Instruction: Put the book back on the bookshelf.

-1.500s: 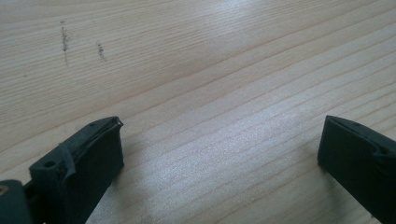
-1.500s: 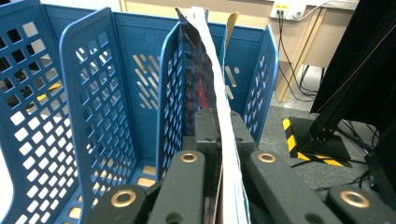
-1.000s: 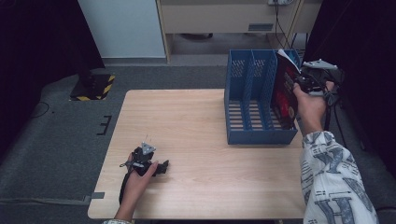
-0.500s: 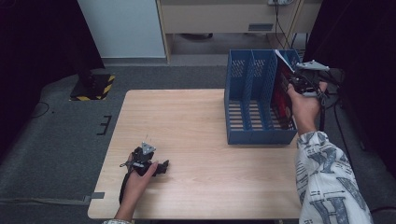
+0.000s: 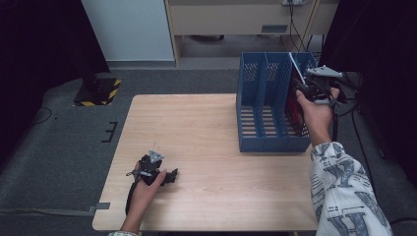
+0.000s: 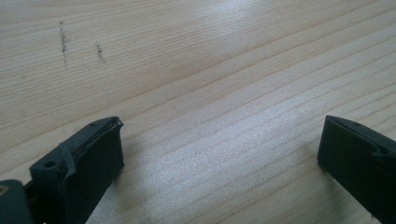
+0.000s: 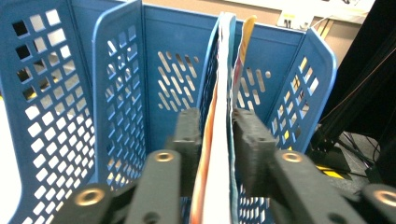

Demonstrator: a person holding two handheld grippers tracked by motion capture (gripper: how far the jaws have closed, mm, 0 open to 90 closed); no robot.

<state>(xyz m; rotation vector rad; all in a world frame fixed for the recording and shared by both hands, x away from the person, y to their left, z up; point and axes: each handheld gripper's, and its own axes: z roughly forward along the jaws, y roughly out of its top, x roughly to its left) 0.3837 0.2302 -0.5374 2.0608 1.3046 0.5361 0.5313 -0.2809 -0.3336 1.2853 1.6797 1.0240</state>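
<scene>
A blue three-slot file rack (image 5: 265, 101) stands at the table's right side. A thin magazine (image 5: 294, 66) with a red cover stands upright in its rightmost slot. In the right gripper view the magazine (image 7: 217, 149) rises between the two jaws of my right gripper (image 7: 217, 123), in front of the rack's perforated walls (image 7: 116, 93). Those jaws have just been opening and sit loosely either side of the pages. From above, the right gripper (image 5: 307, 89) hovers over that slot. My left gripper (image 5: 172, 175) rests on the table near the front left, open (image 6: 222, 140), over bare wood.
The wooden table (image 5: 206, 128) stretches wide between the two hands. The rack's left and middle slots (image 5: 260, 113) hold nothing I can see. Cables and dark curtains lie beyond the table's right edge; a grey floor surrounds it.
The right hand has shifted slightly left over the rack with the magazine, which now stands straighter in the slot. The left hand has not moved.
</scene>
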